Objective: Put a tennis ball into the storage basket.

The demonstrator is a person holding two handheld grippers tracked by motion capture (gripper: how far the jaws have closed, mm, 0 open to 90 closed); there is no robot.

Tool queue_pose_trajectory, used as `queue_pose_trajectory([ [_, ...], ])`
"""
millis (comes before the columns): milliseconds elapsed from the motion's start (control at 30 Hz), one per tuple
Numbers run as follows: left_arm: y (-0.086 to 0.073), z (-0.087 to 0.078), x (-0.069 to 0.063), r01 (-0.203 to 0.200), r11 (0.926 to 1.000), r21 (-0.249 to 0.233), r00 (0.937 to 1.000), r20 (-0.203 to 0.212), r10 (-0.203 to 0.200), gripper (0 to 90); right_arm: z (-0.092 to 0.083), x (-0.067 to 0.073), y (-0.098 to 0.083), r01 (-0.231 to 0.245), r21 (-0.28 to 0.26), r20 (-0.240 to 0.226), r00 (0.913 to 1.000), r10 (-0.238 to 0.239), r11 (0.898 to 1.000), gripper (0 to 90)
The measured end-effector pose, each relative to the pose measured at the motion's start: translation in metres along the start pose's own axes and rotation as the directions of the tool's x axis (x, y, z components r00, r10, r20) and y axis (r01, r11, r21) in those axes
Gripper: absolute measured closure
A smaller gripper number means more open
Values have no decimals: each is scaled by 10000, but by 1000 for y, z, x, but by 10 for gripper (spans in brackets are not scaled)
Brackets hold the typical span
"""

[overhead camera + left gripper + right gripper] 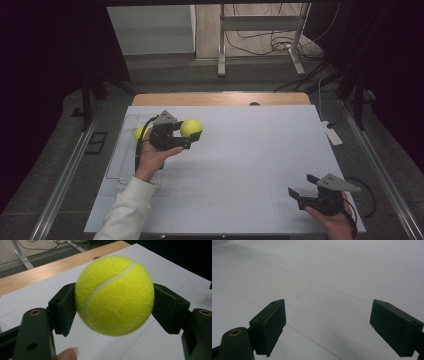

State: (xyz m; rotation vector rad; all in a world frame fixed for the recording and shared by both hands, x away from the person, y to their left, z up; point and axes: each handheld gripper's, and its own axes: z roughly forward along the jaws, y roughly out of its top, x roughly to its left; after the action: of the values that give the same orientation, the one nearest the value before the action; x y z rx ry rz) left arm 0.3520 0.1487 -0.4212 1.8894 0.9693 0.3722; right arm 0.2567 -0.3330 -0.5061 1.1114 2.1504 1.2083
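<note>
Altogether two tennis balls (pixel 191 127), one clamped.

Your high view dim, dark at both side edges; white rectangular tabletop sheet (pixel 240 165) evenly lit, faint shadows. Fuzzy yellow tennis ball (pixel 115 295) sharp, bright in your left gripper view; tabletop's far edge soft. No glare.

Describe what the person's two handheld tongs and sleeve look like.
Both tongs, left and right, are matte black with two flat, blocky rectangular pads and brass-ringed screw holes. Each carries a grey three-cornered plate on top. A black cable trails from the left one. The left arm wears a white sleeve.
</note>
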Motion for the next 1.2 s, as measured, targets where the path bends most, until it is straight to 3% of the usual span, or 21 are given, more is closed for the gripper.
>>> queue_pose_trajectory([
  [567, -6, -11, 15, 304, 9995, -10, 9984, -466, -304, 270, 0, 0, 0, -13, 2, 34, 10000, 13, 10000, 141],
  [1200, -14, -35, 32, 778, 9966, -276, 9918, -991, -802, 270, 0, 0, 0, -11, 11, 30, 10000, 11, 10000, 140],
])
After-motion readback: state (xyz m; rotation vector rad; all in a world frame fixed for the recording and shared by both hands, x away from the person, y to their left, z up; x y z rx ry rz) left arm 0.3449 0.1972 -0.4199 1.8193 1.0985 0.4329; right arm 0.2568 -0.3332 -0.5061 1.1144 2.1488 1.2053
